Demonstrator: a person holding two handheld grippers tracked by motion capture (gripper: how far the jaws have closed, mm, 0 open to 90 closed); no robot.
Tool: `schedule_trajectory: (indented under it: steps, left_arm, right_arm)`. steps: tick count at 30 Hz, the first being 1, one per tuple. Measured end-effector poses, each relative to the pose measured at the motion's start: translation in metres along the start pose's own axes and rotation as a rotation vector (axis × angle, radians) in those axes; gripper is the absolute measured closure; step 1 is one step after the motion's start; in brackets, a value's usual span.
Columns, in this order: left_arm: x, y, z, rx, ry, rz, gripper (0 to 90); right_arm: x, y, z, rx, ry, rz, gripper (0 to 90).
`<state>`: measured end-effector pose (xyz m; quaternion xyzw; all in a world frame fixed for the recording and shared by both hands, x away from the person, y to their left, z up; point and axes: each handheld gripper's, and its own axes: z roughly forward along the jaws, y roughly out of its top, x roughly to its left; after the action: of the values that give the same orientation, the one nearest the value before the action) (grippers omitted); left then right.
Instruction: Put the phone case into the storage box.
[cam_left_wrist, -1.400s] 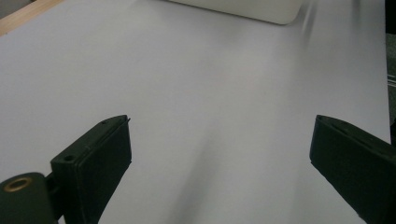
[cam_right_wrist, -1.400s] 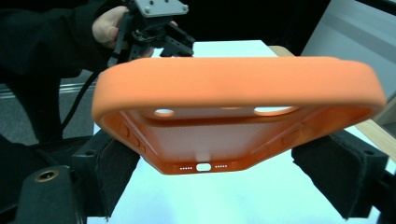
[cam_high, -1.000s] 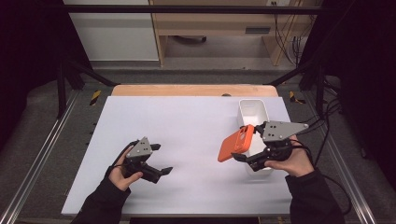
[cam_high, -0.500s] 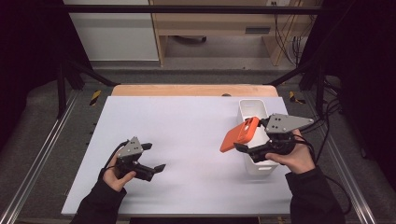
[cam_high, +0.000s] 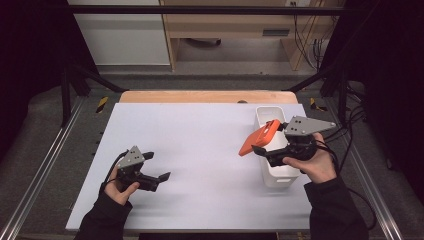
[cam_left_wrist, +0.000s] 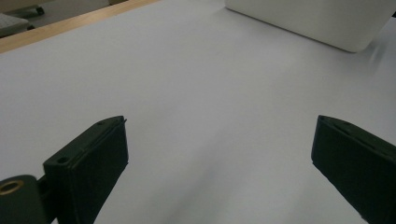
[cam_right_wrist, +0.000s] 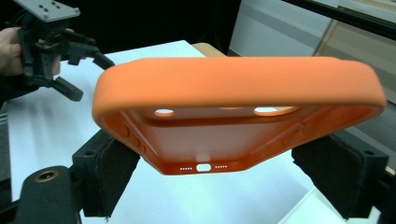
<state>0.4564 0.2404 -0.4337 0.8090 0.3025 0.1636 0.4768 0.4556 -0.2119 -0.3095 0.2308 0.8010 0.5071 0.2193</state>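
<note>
Right gripper (cam_high: 261, 148) raised over white bin (cam_high: 280, 175), jaws clamping orange phone case (cam_high: 258, 137), left gripper (cam_high: 156, 166) low, jaws just opening, empty

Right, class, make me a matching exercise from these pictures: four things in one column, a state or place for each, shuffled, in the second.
Things:
1. left gripper
2. right gripper
3. orange phone case
4. white bin

States:
A. standing on the table at the person's right
B. open, nothing between the jaws
C. shut on the case
D. held in the air, tilted

Pairs: 1-B, 2-C, 3-D, 4-A
</note>
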Motion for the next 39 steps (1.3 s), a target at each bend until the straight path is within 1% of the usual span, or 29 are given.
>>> schedule_trajectory:
  steps: [4,6,12,22,26,30,33,35,39]
  left_arm:
    - [0.002,-0.003,-0.001,0.001,0.009,-0.012,3.1]
    - [0.003,-0.003,-0.001,-0.006,0.016,-0.015,3.0]
    - [0.006,-0.006,-0.002,-0.012,0.021,-0.032,3.0]
    - [0.006,-0.009,-0.001,-0.009,0.02,-0.031,2.6]
    - [0.007,-0.009,-0.001,-0.015,0.027,-0.032,2.5]
    - [0.007,-0.01,0.0,-0.014,0.025,-0.036,2.4]
    - [0.007,-0.01,0.001,-0.008,0.025,-0.035,2.4]
    - [0.007,-0.01,0.001,-0.007,0.025,-0.032,2.4]
    - [0.007,-0.011,0.002,-0.006,0.022,-0.031,2.4]
  right_arm:
    - [-0.004,0.001,0.0,0.003,-0.031,0.018,15.7]
    - [-0.006,0.001,0.0,0.002,-0.046,0.029,15.7]
    - [-0.013,0.003,0.0,0.0,-0.095,0.055,15.7]
    - [-0.026,0.004,0.001,0.008,-0.2,0.121,15.7]
    - [-0.032,0.004,0.002,0.014,-0.229,0.143,15.7]
    - [-0.039,0.006,0.003,0.021,-0.272,0.169,15.6]
    - [-0.044,0.007,0.004,0.024,-0.299,0.185,15.6]
    - [-0.048,0.007,0.004,0.028,-0.313,0.187,15.6]
    - [-0.055,0.007,0.007,0.045,-0.345,0.201,15.6]
